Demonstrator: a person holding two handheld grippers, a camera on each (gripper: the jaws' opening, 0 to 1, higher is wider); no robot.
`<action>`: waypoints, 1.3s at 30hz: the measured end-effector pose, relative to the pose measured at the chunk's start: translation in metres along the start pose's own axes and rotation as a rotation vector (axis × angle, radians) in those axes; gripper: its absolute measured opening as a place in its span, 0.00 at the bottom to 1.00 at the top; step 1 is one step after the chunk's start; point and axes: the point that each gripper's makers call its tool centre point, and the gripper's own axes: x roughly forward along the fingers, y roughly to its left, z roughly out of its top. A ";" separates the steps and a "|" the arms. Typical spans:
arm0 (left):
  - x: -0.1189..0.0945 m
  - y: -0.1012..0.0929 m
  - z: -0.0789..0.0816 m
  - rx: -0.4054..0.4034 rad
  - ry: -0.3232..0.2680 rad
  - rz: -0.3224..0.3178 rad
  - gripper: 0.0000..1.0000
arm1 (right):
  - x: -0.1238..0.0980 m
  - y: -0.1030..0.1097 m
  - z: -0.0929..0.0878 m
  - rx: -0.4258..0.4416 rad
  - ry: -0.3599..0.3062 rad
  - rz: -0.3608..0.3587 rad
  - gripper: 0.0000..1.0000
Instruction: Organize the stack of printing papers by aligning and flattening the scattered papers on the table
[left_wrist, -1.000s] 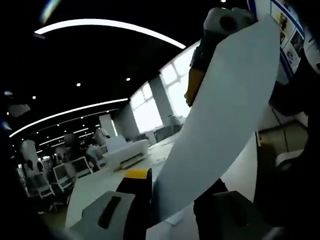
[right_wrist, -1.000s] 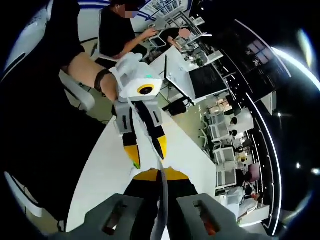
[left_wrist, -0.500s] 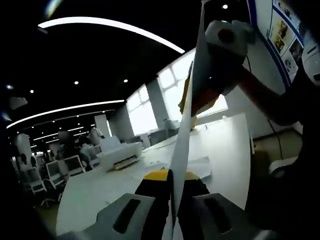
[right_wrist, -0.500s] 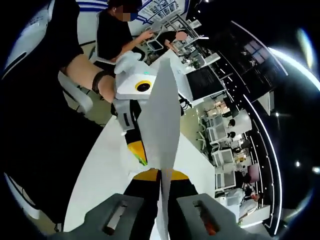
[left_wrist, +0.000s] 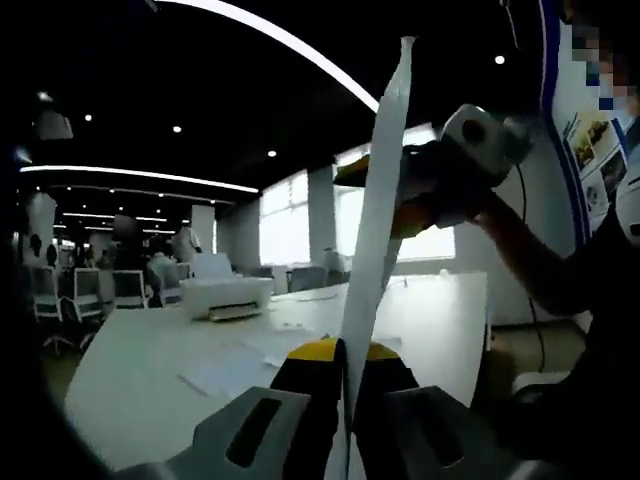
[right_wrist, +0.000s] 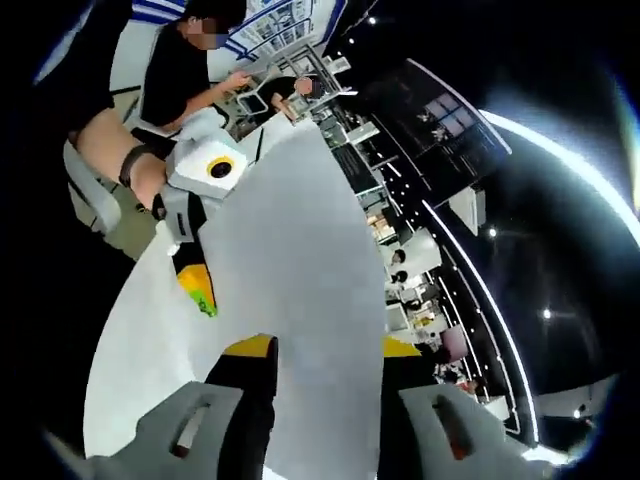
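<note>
A white sheet of paper (left_wrist: 375, 220) stood edge-on, lifted above the white table (left_wrist: 150, 350), pinched between the closed yellow-tipped jaws of the left gripper (left_wrist: 345, 365) and held higher up by the right gripper (left_wrist: 400, 195). In the right gripper view, the sheet (right_wrist: 300, 270) spread broad and flat between that gripper's (right_wrist: 318, 350) jaws.

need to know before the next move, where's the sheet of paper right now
The sheet of paper is lifted off the white table, pinched between the left gripper and the right gripper, seen edge-on in the left gripper view.
</note>
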 end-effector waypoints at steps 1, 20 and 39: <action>-0.001 0.001 -0.001 0.000 0.002 0.004 0.05 | -0.002 -0.002 -0.004 0.016 0.007 -0.007 0.32; -0.027 0.022 0.009 -0.172 -0.124 0.033 0.05 | -0.031 -0.025 -0.085 0.274 0.121 -0.205 0.29; -0.045 0.056 -0.006 -0.234 -0.174 0.131 0.06 | -0.027 0.063 -0.162 0.623 0.084 -0.211 0.59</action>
